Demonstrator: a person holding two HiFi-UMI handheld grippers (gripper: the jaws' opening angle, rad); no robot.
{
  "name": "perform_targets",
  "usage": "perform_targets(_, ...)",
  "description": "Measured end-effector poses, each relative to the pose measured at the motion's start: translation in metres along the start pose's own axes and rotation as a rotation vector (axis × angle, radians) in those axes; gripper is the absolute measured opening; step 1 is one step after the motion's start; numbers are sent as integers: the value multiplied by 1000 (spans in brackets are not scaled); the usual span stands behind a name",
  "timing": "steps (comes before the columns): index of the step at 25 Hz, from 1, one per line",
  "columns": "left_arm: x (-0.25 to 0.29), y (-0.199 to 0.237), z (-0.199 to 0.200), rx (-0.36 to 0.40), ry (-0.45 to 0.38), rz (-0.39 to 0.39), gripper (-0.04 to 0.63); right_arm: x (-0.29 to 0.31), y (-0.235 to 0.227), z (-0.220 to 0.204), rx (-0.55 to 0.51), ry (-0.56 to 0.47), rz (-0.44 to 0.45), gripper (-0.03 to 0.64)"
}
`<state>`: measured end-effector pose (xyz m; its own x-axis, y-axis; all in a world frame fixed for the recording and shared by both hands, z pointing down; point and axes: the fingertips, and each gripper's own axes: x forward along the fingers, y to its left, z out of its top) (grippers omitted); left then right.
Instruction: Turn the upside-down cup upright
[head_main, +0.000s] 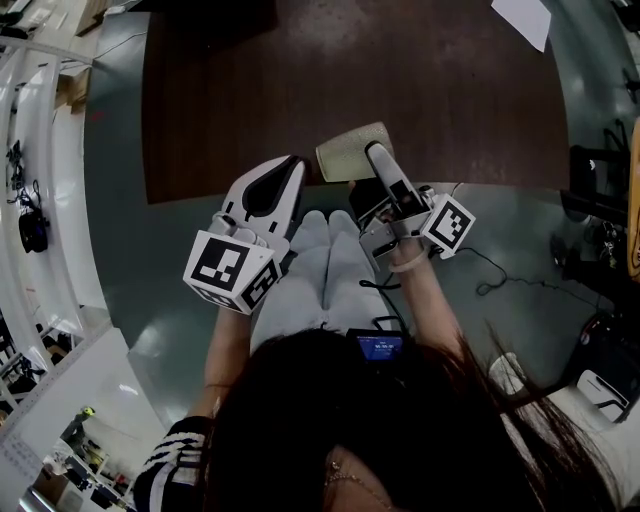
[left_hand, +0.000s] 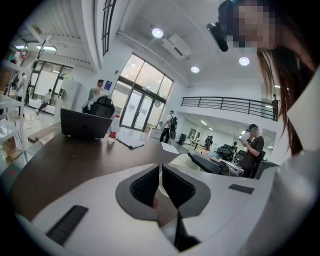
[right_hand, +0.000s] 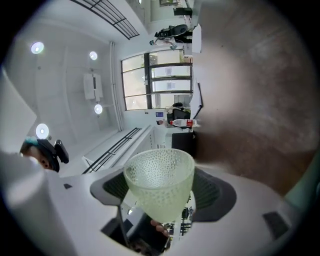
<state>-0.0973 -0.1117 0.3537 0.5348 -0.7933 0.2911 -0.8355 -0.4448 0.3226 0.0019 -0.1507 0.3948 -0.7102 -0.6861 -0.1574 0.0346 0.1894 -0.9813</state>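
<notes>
A pale green, dimpled glass cup (head_main: 345, 152) hangs tipped on its side just over the near edge of the dark brown table (head_main: 350, 70). My right gripper (head_main: 366, 158) is shut on it. In the right gripper view the cup (right_hand: 159, 192) fills the gap between the dark pads (right_hand: 207, 190), its rim pointing away from the camera. My left gripper (head_main: 298, 162) is beside it on the left, shut and holding nothing. In the left gripper view only a thin slit shows between the left gripper's (left_hand: 160, 175) jaws, with the cup (left_hand: 181, 161) just beyond.
A sheet of paper (head_main: 522, 18) lies at the table's far right corner. At the far end stand a laptop (left_hand: 82, 124), a bottle (left_hand: 114, 129) and a notebook (left_hand: 130, 143). Cables (head_main: 500, 275) trail on the floor at the right. Several people stand in the hall behind.
</notes>
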Motion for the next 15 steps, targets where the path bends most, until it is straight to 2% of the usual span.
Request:
perform_targets(6, 4, -4, -3, -6, 29, -47, 39, 0, -1, 5, 86, -25, 42, 378)
perform_targets(11, 4, -16, -4, 6, 60, -118, 87, 0, 3, 8, 144, -39, 72, 378)
perform_targets(15, 6, -26, -11, 43, 108, -174, 166, 0, 5, 5, 171, -39, 87, 379)
